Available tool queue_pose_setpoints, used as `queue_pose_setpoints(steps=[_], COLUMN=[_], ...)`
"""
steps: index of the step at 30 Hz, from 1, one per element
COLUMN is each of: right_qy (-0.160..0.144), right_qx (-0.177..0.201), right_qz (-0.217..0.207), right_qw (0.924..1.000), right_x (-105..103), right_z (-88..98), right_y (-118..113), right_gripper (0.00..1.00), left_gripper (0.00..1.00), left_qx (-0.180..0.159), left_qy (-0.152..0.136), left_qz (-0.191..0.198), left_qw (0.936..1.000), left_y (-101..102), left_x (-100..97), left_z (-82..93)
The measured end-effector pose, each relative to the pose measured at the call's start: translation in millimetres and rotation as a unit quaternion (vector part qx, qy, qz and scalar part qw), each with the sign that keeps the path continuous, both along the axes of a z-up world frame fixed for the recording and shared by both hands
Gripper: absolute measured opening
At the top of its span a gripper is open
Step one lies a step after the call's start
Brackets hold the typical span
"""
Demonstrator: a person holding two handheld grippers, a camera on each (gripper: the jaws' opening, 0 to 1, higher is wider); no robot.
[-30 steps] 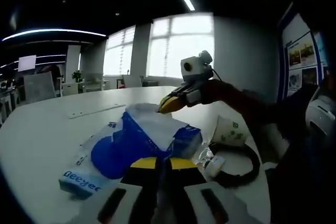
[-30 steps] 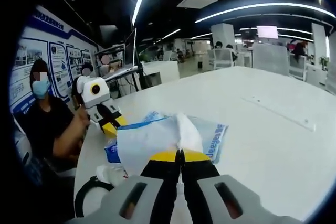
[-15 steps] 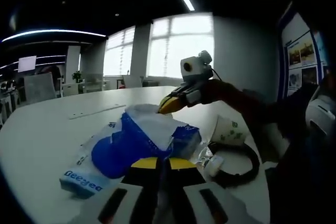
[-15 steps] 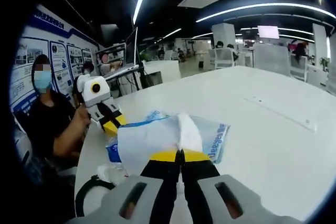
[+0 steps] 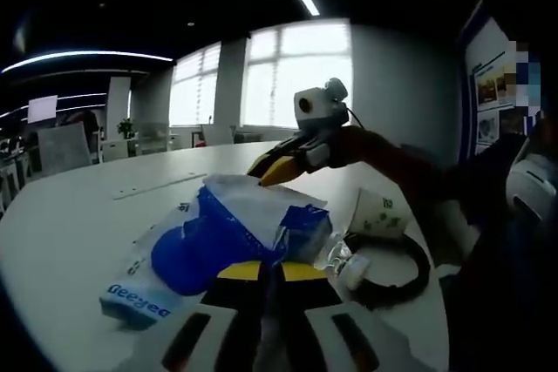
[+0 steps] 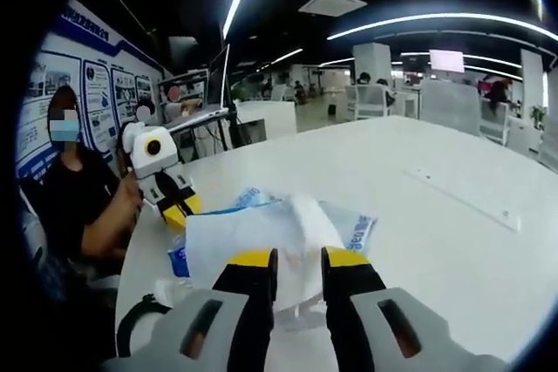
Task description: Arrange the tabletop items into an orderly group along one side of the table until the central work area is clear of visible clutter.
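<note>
A person is sitting at the edge of a big white table (image 6: 453,215), working a yellow-tipped gripper in each hand over a crumpled blue and white plastic pack (image 5: 205,237). In the left gripper view, the left gripper (image 5: 270,274) is lying low at the near end of the pack with its jaws pressed together; the blue film is bunching right at the tips, but I cannot tell whether any of it is actually pinched between them. Beyond the pack, the right gripper (image 5: 261,169) is reaching in from the right, its tips hovering just over the far edge of the wrapping. In the right gripper view, that same right gripper (image 6: 299,260) is standing with a clear gap between its jaws, the white folded side of the pack (image 6: 261,233) lying just ahead of and under the tips, with nothing caught in them. The left gripper (image 6: 177,213) is showing there too, at the pack's far left corner, held in the person's hand. Just beside the pack, toward the person, a white paper cup with green print (image 5: 379,215) is lying tipped on its side, a coiled black cable (image 5: 403,272) is curling around next to it, and a small crinkled clear wrapper (image 5: 342,263) is sitting between cable and pack.
</note>
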State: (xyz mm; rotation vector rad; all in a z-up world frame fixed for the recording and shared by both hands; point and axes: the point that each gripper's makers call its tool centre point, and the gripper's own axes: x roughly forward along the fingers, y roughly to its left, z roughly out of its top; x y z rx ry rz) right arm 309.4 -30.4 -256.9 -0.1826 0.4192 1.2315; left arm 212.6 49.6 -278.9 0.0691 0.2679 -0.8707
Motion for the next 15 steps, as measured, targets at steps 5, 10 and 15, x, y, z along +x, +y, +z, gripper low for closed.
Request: queue_pose_setpoints(steps=[5, 10, 15], right_qy=[0.004, 0.008, 0.02], right_qx=[0.001, -0.004, -0.006], right_qz=[-0.002, -0.002, 0.003], right_qw=[1.0, 1.0, 0.9998], right_x=[6.5, 8.4, 10.7], right_z=[0.1, -2.9, -6.4], right_y=[2.8, 6.8, 10.1], right_gripper=[0.2, 0.22, 0.22], left_gripper=[0.03, 0.03, 0.03], left_qx=[0.001, 0.002, 0.002], left_qy=[0.0, -0.001, -0.003], left_qz=[-0.001, -0.003, -0.005], left_qw=[1.0, 1.0, 1.0], left_y=[-0.3, -0.5, -1.2], left_x=[-0.5, -0.2, -0.1], left_z=[-0.3, -0.5, -0.7])
